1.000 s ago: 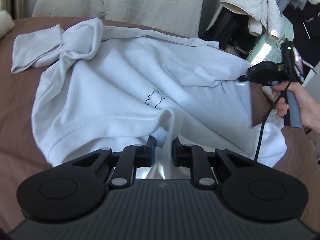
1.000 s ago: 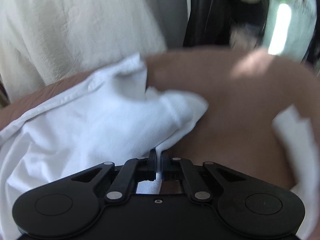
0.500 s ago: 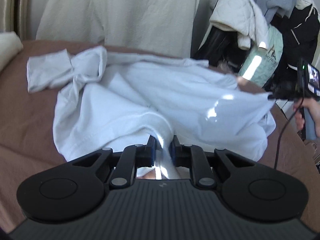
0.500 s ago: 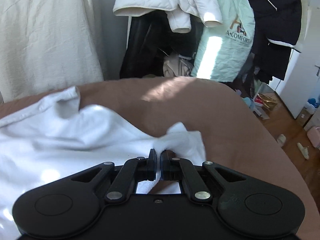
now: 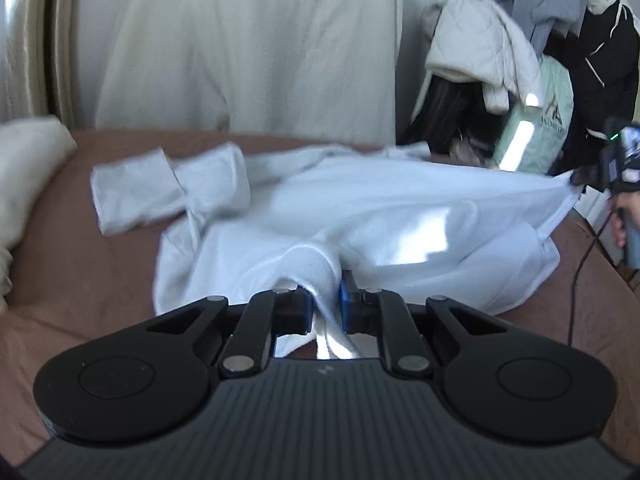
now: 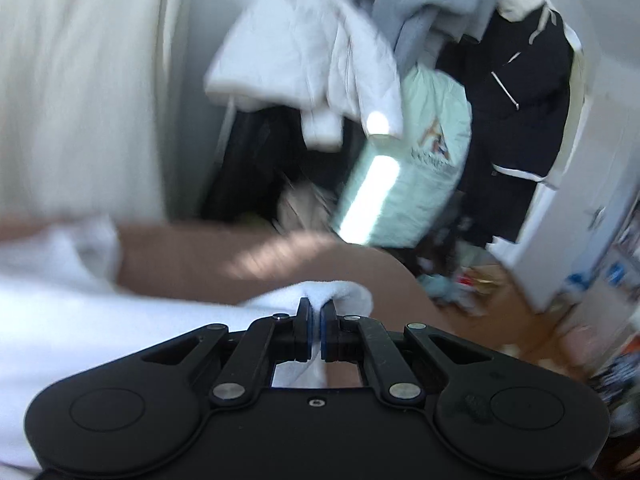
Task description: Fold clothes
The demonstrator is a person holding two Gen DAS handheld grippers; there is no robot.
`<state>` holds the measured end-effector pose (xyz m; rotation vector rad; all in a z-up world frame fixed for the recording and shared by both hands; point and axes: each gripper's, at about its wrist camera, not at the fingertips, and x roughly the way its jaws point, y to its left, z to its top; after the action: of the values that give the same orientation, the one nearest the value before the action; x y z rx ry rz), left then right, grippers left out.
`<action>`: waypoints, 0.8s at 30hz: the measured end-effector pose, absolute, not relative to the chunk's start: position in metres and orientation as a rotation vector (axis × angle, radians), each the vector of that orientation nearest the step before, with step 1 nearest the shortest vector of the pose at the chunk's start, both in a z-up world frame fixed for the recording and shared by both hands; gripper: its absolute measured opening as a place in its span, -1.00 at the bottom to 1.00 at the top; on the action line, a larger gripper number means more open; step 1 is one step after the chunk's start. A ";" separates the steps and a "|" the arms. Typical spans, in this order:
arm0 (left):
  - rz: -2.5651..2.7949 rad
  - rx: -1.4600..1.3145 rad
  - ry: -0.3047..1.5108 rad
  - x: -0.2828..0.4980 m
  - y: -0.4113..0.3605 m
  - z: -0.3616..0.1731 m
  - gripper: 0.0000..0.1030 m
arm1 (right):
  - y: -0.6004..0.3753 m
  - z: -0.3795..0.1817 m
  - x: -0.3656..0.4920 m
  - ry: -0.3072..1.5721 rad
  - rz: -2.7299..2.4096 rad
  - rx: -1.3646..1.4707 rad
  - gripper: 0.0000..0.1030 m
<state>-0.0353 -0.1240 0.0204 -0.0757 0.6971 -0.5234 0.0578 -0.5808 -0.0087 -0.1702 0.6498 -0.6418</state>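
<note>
Fabric pinched between both sets of jaws: left gripper (image 5: 325, 307) clamped on a thick bunched fold of the white garment (image 5: 400, 232), right gripper (image 6: 316, 334) nipped tight on a thin corner of the same cloth. Ahead of the left jaws, spread across the brown bed (image 5: 80, 280), partly lifted, with a taut edge running off right to the other gripper; sleeve (image 5: 132, 192) lying crumpled ahead and to the left, near a pale pillow (image 5: 28, 168). Beyond the right jaws only bare bed, then a heap of hanging clothes (image 6: 320, 80), blurred. Probably mid-spread or mid-fold, hard to tell which from the lie of the cloth. For a clean result: even tension between the two grips, both held level, no jerking that would slip the thin corner free; edge kept straight while travelling, cloth lowered flat rather than dropped, crumpled sleeve smoothed before any crease is set
</note>
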 end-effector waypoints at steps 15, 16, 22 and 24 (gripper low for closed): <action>-0.460 -0.130 0.730 0.001 -0.117 0.009 -0.77 | -0.605 -0.039 0.023 0.770 -0.443 0.149 -0.16; -0.459 -0.161 0.739 0.006 -0.113 0.007 -0.77 | -0.605 -0.036 0.007 0.754 -0.351 0.230 -0.12; -0.451 -0.222 0.779 0.022 -0.104 -0.014 -0.77 | -0.569 -0.058 -0.038 0.878 -0.029 0.294 0.04; -0.449 -0.228 0.782 0.024 -0.104 -0.017 -0.77 | -0.561 -0.070 -0.035 0.952 -0.036 0.345 0.04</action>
<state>0.0241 -0.1036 -0.0169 -0.2284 0.7821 -0.4492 -0.0354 -0.5607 -0.0703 0.3446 0.9523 -0.0361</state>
